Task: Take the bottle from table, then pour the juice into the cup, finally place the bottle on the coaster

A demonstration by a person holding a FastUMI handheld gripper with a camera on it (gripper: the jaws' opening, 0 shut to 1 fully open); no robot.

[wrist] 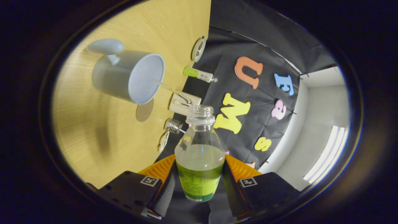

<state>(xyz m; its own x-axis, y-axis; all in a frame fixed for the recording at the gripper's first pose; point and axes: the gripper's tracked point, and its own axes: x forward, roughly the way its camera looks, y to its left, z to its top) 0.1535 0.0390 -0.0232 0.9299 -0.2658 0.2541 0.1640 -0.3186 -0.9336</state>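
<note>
The gripper (199,183) is clamping both fingers on the bottle (199,155), which is tipped sideways with its cap off and pale juice sitting inside. Its open mouth is pointing toward the white cup (129,76) standing on the wooden table (93,133), just beyond it

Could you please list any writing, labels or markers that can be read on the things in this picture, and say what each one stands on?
None can be quoted.
Bottle held in the gripper, jaws pressed on its sides: green label with print too small and blurred to read.
Gripper: a square black-and-white marker on each side, a pattern, not words.
Small green tube beyond the cup: label unreadable.
Round coaster: a picture, no legible text.
</note>
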